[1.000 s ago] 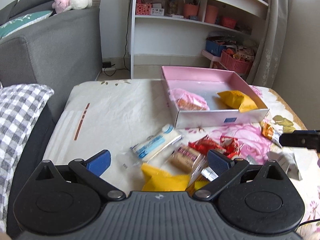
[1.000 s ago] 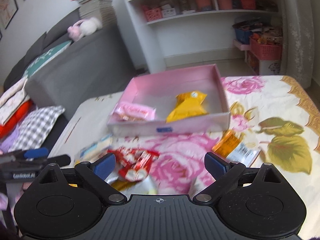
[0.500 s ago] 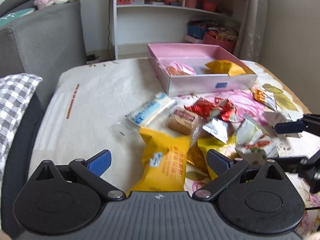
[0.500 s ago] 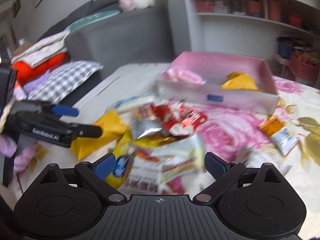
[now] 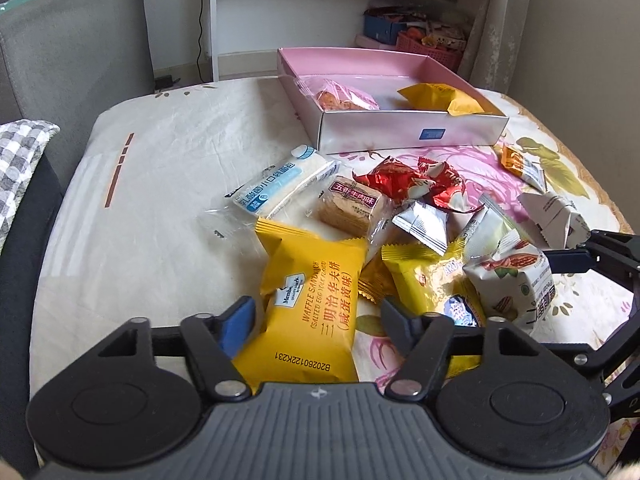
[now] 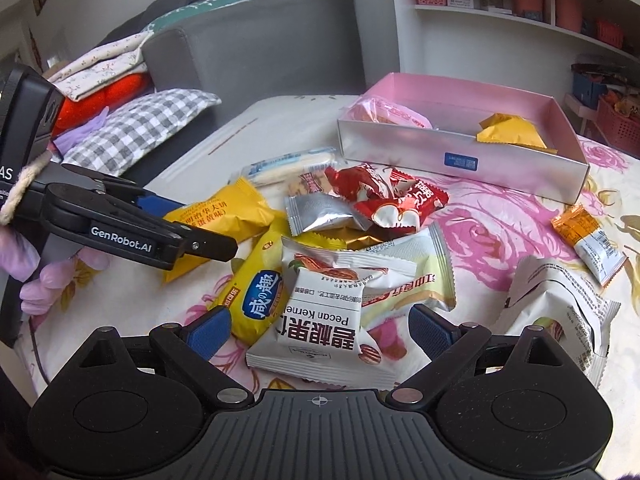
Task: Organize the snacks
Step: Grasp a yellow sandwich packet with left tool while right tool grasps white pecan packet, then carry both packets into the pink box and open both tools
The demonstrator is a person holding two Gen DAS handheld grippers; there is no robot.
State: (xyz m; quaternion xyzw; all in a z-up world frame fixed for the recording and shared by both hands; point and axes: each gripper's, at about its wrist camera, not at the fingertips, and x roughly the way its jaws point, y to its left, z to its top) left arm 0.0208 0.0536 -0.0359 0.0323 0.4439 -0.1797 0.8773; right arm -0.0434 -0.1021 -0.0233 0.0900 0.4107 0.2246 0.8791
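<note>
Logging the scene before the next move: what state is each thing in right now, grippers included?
Pink box: open, no lid, holding two packets.
Pink packet: lying in the box.
Yellow packet in box: lying in the box.
Yellow waffle packet: sealed, flat on the cloth, between the left gripper's jaws.
Left gripper: jaws just closing, right pad still clear of the packet.
Pecan packet: sealed, between the right gripper's open jaws.
Right gripper: open.
</note>
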